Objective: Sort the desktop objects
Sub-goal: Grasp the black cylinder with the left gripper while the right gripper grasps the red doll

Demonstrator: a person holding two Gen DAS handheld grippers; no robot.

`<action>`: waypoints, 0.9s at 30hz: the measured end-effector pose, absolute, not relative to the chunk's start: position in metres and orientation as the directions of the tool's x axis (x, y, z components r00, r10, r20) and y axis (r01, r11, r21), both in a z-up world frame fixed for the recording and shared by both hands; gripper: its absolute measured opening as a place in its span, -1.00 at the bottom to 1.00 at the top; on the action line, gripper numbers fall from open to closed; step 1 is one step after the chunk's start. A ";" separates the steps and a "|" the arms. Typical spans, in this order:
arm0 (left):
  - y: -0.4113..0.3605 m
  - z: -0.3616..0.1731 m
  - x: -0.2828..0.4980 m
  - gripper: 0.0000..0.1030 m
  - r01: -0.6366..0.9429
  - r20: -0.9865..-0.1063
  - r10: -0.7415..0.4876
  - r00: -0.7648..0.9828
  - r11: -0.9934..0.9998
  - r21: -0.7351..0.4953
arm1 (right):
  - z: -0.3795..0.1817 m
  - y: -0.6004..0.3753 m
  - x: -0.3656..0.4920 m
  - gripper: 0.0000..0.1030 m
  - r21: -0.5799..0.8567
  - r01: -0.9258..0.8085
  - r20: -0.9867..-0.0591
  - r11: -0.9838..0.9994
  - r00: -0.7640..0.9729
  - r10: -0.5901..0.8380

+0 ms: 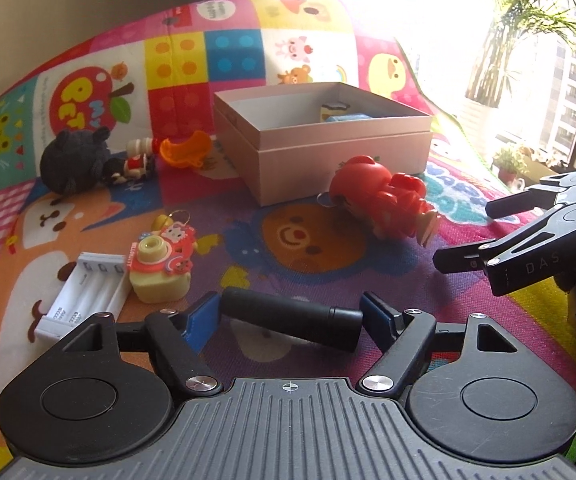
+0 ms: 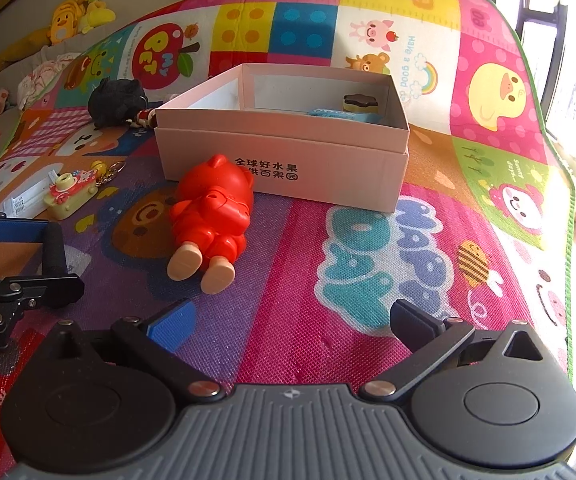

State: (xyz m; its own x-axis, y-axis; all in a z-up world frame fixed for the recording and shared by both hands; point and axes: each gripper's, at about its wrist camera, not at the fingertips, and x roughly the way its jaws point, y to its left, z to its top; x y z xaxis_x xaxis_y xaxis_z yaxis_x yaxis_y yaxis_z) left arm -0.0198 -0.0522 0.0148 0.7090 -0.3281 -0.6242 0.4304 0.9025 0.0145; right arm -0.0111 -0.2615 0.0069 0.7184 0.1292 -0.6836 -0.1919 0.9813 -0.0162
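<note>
- The left claw (image 1: 291,320) is down at the colourful play mat (image 1: 328,280), with a black cylinder (image 1: 292,318) lying crosswise between its blue pads (image 1: 198,320).
- The pad on the left of the picture meets the cylinder's end; the other pad looks to be right at the far end, but whether it presses I cannot tell. The right wrist view shows the same cylinder (image 2: 54,250) set between that claw's fingers.
- The right claw (image 2: 288,328) hangs over a bare stretch of mat with its jaws wide apart and nothing between them.
- A pink open box (image 1: 328,140) stands further back on the mat. Inside it, in the far right corner, lie a small yellow piece with a dark top (image 2: 360,105) and a blue item (image 2: 344,115).
- A red bear figure (image 2: 212,216) lies on its back just in front of the box, pale feet toward the right claw.
- To the left of the cylinder sit a cream toy camera (image 1: 160,268) with a keychain (image 1: 176,216), and beside it a white battery charger (image 1: 84,296).
- Further back on the left are a dark plush toy (image 1: 74,160), a small doll (image 1: 132,164) and an orange plastic piece (image 1: 186,152).
</note>
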 end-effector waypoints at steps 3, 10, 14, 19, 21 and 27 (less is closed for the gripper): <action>-0.047 0.015 -0.032 0.58 0.411 -0.626 -0.308 0.717 0.911 0.023 | 0.026 -0.244 -0.014 1.00 -0.064 -0.255 -0.634 0.965 0.757 0.158; -0.033 0.015 -0.042 0.58 0.381 -0.625 -0.308 0.717 0.925 -0.018 | 0.035 -0.206 0.027 0.93 -0.095 -0.315 -0.656 0.944 0.733 0.179; -0.033 0.016 -0.042 0.77 0.413 -0.620 -0.346 0.704 0.910 -0.038 | 0.023 -0.208 0.051 0.41 -0.041 -0.274 -0.718 0.961 0.677 0.162; -0.036 0.015 -0.041 0.86 0.442 -0.619 -0.370 0.693 0.896 -0.041 | 0.026 -0.220 0.048 -0.05 0.032 -0.271 -0.747 0.962 0.634 0.203; -0.035 0.014 -0.038 0.86 0.435 -0.624 -0.372 0.688 0.899 -0.056 | 0.033 -0.224 0.038 -0.06 0.042 -0.281 -0.735 0.959 0.642 0.220; -0.036 0.012 -0.033 0.69 0.396 -0.648 -0.322 0.690 0.918 -0.033 | 0.053 -0.236 -0.004 -0.06 0.076 -0.331 -0.726 0.940 0.629 0.280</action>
